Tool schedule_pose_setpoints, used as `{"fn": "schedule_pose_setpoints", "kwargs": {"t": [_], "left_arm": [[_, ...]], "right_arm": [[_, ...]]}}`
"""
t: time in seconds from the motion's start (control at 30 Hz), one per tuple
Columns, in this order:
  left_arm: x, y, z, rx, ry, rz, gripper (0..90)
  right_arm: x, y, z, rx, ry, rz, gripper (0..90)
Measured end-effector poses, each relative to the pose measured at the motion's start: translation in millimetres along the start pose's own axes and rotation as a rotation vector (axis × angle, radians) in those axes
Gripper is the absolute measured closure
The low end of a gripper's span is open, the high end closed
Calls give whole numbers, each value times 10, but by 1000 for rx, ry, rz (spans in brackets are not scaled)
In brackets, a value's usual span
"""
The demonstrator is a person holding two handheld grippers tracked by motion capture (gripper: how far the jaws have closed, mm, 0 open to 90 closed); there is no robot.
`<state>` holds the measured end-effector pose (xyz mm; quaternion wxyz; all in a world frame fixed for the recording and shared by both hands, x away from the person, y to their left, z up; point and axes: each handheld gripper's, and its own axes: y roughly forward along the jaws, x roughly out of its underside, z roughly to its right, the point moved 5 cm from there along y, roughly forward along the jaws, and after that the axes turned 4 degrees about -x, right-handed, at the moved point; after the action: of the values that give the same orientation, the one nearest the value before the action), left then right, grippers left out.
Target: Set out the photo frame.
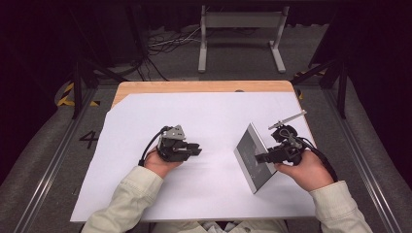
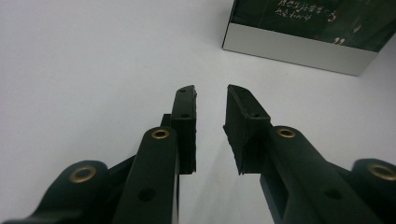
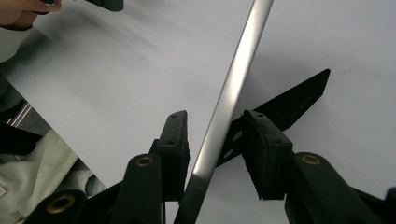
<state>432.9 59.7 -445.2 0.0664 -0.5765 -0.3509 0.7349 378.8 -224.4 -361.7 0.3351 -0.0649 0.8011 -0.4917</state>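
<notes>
Between the right gripper's (image 3: 212,140) part-open jaws, the flat silver-edged dark box (image 1: 252,158) seems loosely held; it could tip. Left gripper (image 2: 211,100) is part-open, empty.

The high view looked down and forward over the whole desk (image 1: 204,87). Each gripper view sat close above its own jaws, low over the sheet; both probably shared the silver-edged panel (image 2: 299,46).

Brushed silvery metal edge on a glossy dark box (image 1: 252,158), matt white paper sheet (image 1: 204,116), pale wood table (image 1: 194,86)
</notes>
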Motion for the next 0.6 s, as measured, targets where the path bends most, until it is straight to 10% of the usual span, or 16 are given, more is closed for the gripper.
{"fn": "schedule_pose_setpoints", "kwargs": {"t": [0.6], "left_arm": [[2,5,5,3,-3,-2,734]], "right_arm": [[-22,-55,-89,107,-46,9,760]]}}
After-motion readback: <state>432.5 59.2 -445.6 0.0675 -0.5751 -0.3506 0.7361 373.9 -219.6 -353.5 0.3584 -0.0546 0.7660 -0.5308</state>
